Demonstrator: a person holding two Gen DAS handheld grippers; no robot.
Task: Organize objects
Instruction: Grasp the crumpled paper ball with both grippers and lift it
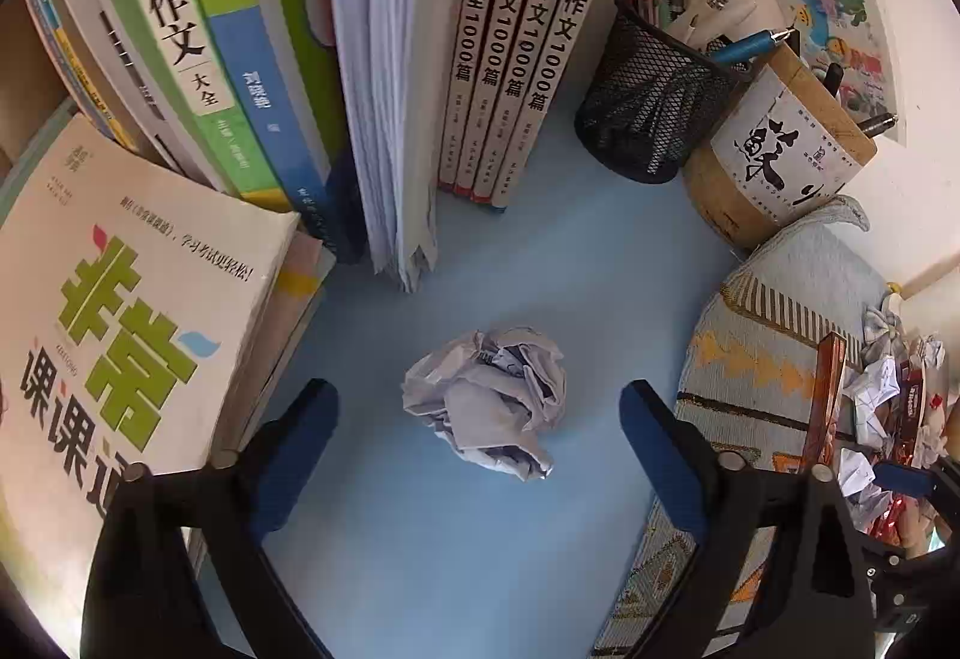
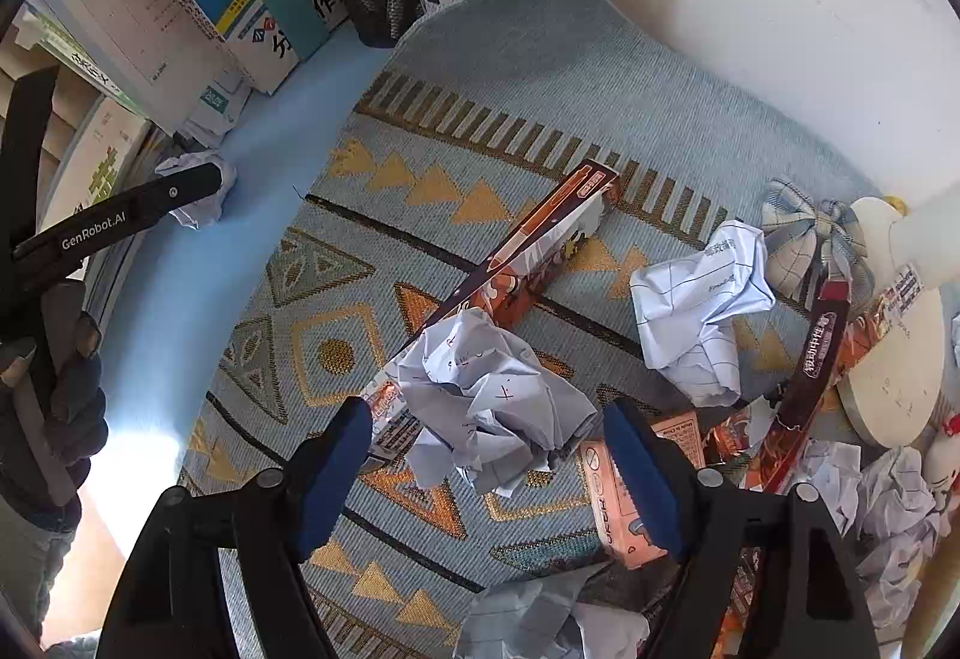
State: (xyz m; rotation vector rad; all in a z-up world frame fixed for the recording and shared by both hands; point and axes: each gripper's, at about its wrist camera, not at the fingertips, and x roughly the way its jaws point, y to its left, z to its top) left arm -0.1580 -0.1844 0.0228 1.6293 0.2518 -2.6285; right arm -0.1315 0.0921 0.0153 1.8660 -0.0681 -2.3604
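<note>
The left gripper (image 1: 480,413) hangs over the blue tabletop (image 1: 420,539) with its jaws spread wide and nothing between the pads; a crumpled paper ball (image 1: 489,401) lies on the bare surface between the 2 blue fingertips (image 1: 306,419), touching neither. Behind it a row of upright books (image 1: 510,41) stands against the wall, with a stack of flat workbooks (image 1: 138,329) to the left and a black mesh pen holder (image 1: 654,101) beside a wooden pen pot (image 1: 780,143) to the right. The right gripper (image 2: 486,455) is likewise released, jaws apart, poised above a woven blue mat (image 2: 540,89) patterned with orange triangles. Between its pads sits a second crumpled sheet (image 2: 486,401) marked with red pen, resting partly on a long orange-and-white pen box (image 2: 540,251) that lies diagonally across the mat; whether the pads touch the paper cannot be told. A third paper wad (image 2: 699,311) lies just to the right, near a plaid fabric bow (image 2: 804,233) and a dark red pen box (image 2: 819,353). A small orange carton (image 2: 624,497) sits just beside the right fingertip, and more crumpled paper (image 2: 888,509) is piled at the mat's lower right edge. In the right wrist view the other gripper's black arm (image 2: 120,215) crosses the first paper ball at far left.
</note>
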